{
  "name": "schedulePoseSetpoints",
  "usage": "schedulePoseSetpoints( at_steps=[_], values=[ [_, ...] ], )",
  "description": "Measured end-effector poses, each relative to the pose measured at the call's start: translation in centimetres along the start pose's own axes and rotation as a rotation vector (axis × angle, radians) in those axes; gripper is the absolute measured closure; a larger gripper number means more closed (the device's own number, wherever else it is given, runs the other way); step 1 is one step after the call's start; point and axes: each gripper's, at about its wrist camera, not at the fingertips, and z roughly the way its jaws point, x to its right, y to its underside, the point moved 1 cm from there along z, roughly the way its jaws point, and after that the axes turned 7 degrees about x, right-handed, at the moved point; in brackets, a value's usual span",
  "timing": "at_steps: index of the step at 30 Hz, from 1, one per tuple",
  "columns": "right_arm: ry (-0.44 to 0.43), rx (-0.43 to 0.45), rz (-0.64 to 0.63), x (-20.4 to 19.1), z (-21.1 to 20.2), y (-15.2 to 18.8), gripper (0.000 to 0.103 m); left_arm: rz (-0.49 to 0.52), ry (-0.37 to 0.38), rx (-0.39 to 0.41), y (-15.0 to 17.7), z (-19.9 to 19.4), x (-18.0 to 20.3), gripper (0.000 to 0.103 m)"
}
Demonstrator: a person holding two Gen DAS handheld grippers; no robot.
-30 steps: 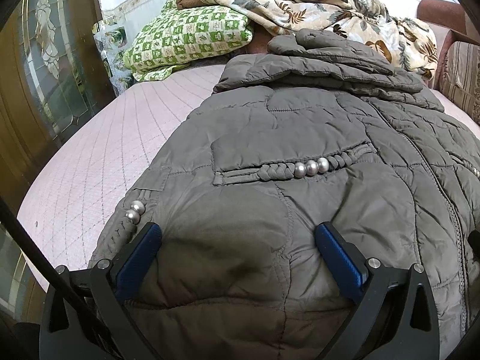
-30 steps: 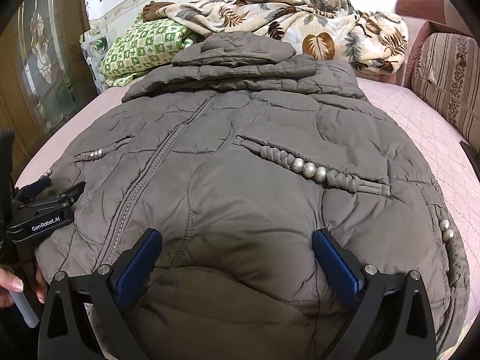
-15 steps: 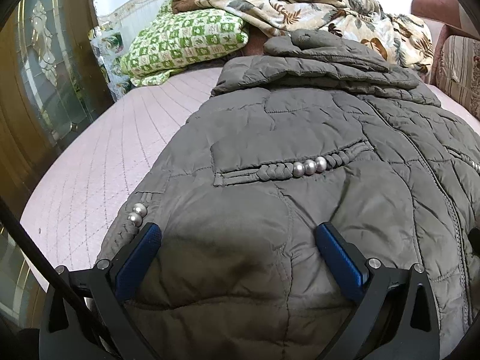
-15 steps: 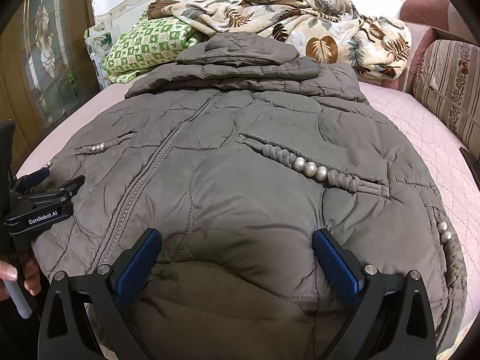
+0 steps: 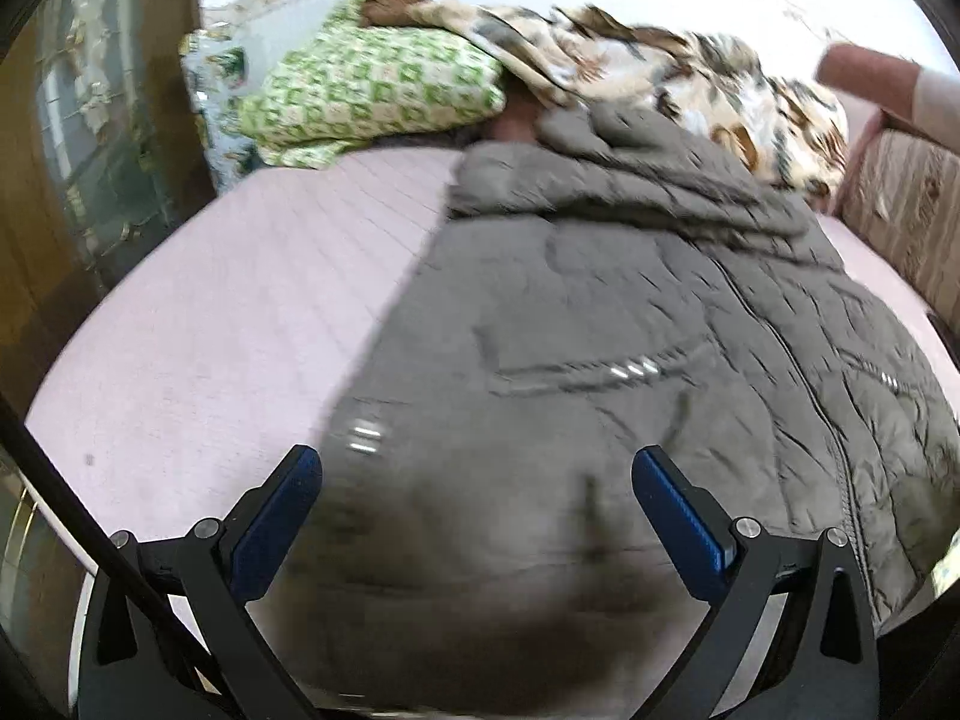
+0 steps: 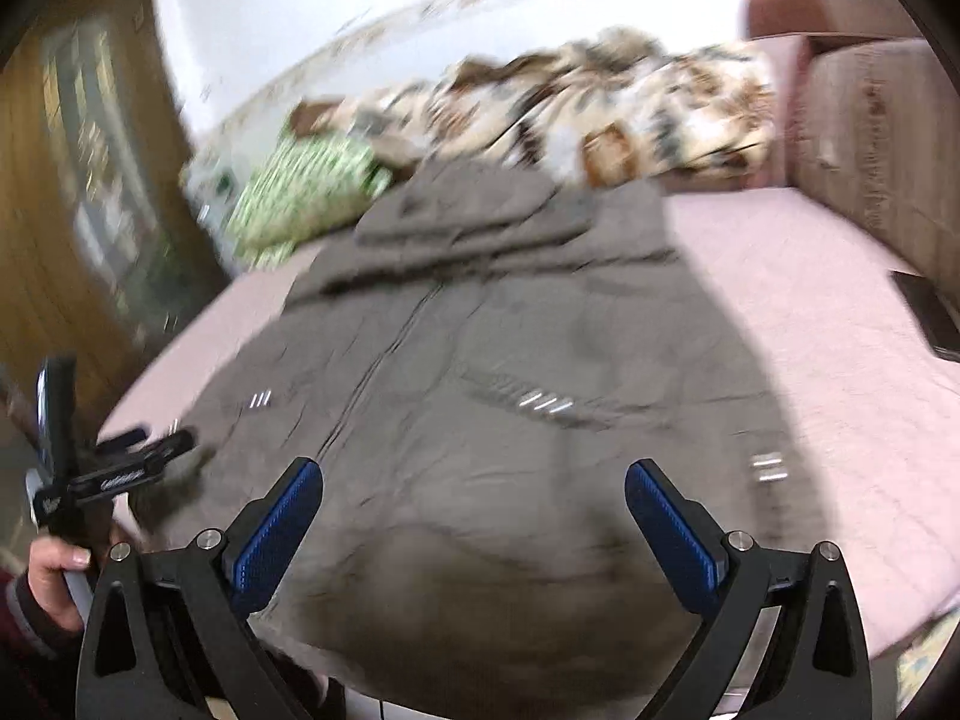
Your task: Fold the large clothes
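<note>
My coat [image 5: 600,360] lies flat on the bed [image 5: 240,330], hem at the near edge, hood toward the far pillows [image 5: 366,96]. Both my left gripper [image 5: 477,516] and right gripper [image 6: 474,522] are spread wide, holding nothing. It looks puffy, soft and bulky, likely slippery; I'd pinch the hem corners, one per gripper.

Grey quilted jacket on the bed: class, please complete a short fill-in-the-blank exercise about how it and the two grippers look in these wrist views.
1. The jacket lies spread on a ____ bedcover.
2. Both the left gripper and the right gripper have their jaws ____.
3. The pads on the fingers are ____ in colour.
4. Behind the jacket's hood sits a ____ and white checked pillow.

Missing words: pink; open; blue; green
</note>
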Motion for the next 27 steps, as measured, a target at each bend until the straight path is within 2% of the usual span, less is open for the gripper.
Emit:
schedulePoseSetpoints(
  at_steps=[2,4,6,8,11,15,19,23,27],
  values=[
    [0.053,0.04,0.103,3.4,-1.7,-0.5,0.001,-0.043,-0.015,0.0,-0.1,-0.4,-2.3,0.0],
    [0.084,0.046,0.212,6.5,-2.3,-0.4,0.006,-0.123,-0.026,-0.041,0.3,0.0,-4.9,0.0],
    [0.106,0.03,0.345,9.9,-2.6,0.4,0.038,-0.216,-0.011,-0.099,1.1,0.8,-6.8,0.002],
    [0.109,-0.001,0.462,12.5,-2.7,1.8,0.043,-0.309,0.018,-0.151,1.8,1.6,-8.2,0.012],
    [0.084,-0.028,0.601,14.7,-2.6,3.7,0.043,-0.377,0.087,-0.199,2.6,2.5,-8.1,0.013],
    [0.046,-0.057,0.656,15.1,-2.1,4.6,0.043,-0.375,0.102,-0.195,3.0,2.4,-7.2,0.013],
    [-0.069,-0.102,0.747,14.7,-0.7,6.1,0.043,-0.382,0.131,-0.2,3.8,1.7,-6.9,0.013],
    [-0.189,-0.151,0.689,11.3,0.4,6.4,0.043,-0.348,0.176,-0.209,4.6,0.6,-5.3,0.013],
    [-0.147,-0.18,0.554,8.6,1.3,6.3,0.046,-0.298,0.17,-0.204,4.7,0.5,-4.1,0.013]
  ],
)
